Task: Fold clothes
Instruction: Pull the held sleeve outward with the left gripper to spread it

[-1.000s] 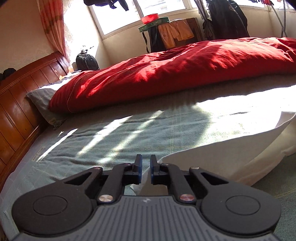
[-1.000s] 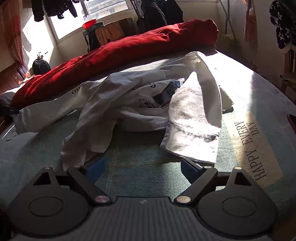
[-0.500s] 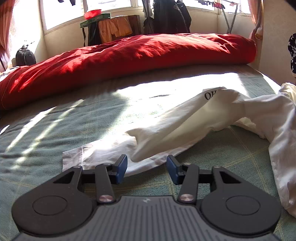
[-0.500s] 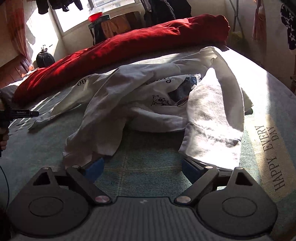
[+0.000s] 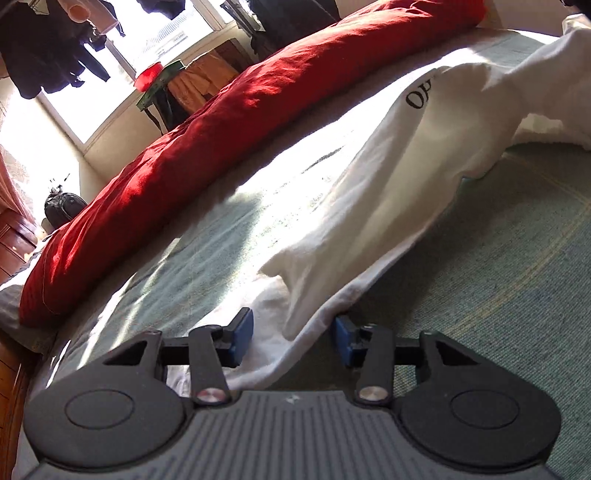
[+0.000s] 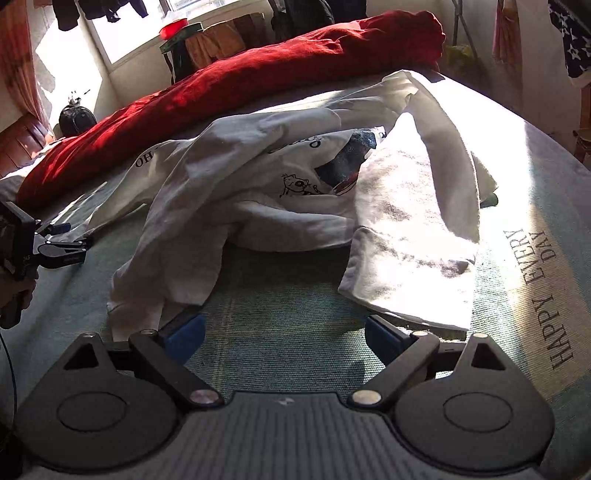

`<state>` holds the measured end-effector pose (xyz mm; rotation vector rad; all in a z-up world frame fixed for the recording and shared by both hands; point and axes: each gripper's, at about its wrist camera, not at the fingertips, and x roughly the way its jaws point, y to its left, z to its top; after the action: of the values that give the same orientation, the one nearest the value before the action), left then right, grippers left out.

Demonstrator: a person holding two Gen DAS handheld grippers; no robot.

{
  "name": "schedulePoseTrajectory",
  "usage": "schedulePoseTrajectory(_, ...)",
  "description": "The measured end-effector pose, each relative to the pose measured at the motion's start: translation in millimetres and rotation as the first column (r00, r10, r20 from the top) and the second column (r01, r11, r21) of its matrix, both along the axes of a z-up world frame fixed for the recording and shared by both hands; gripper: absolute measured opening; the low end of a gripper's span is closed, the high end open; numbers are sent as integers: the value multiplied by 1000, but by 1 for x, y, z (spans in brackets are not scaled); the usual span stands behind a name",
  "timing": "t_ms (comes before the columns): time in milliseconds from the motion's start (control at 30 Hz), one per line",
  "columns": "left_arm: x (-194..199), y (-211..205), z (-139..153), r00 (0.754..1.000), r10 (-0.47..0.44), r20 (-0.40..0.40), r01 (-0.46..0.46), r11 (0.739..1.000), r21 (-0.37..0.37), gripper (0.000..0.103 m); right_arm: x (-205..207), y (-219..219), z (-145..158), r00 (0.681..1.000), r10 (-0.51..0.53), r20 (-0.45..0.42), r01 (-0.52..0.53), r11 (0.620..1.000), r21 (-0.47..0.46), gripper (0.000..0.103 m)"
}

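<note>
A white long-sleeved shirt (image 6: pixel 295 177) with black lettering and a small cartoon print lies crumpled on the green bed cover (image 6: pixel 280 317). One sleeve (image 5: pixel 369 221) stretches left toward my left gripper (image 5: pixel 293 341), which is open with the sleeve end lying between its blue pads. The left gripper also shows in the right wrist view (image 6: pixel 62 245), at the sleeve tip. My right gripper (image 6: pixel 284 332) is open and empty, low over the cover between two hanging shirt edges.
A long red duvet (image 6: pixel 221 92) lies along the far side of the bed. A wooden headboard (image 5: pixel 11 240) and pillow are at the left. A table with clothes and a red bowl (image 6: pixel 171 27) stands by the window. "HAPPY EVERY DAY" is printed on the cover (image 6: pixel 535 291).
My left gripper has opened and let go of the sleeve, then swung right and dropped low and tilted at the sleeve end. My right gripper has edged closer to the shirt, still open.
</note>
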<state>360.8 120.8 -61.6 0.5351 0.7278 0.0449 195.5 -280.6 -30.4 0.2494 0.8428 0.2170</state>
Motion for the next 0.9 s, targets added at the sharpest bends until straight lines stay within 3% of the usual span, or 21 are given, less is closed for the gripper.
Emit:
schedulePoseTrajectory(33,2,3,1,1000,20,-8,-20,999,-27,7,0,0,0,1000,0,-1,0,1000,1,96)
schedulePoseTrajectory(67,1,6,3,999,38,0,-38,998,-42,6,1,1,0,1000,1,-1,-1,1000,0,96)
schedulePoseTrajectory(267,-1,38,29,984,152,88,-147,987,-69,4,1,1,3,1000,-1,4,1,1000,-9,96)
schedulePoseTrajectory(467,16,90,63,942,295,160,-282,954,-98,5,0,3,5,1000,3,6,-3,1000,-8,96)
schedulePoseTrajectory(600,25,119,75,907,380,182,-362,924,-127,6,-2,4,10,1000,7,14,-6,1000,-19,96)
schedulePoseTrajectory(667,29,131,71,897,420,138,-398,904,-158,8,-2,4,12,1000,6,18,-6,1000,-24,96)
schedulePoseTrajectory(767,22,136,57,905,418,75,-395,893,-214,12,-3,4,12,1000,7,19,-7,1000,-21,96)
schedulePoseTrajectory(900,3,125,50,927,370,59,-349,910,-224,16,-5,7,14,1000,19,21,-18,1000,-24,96)
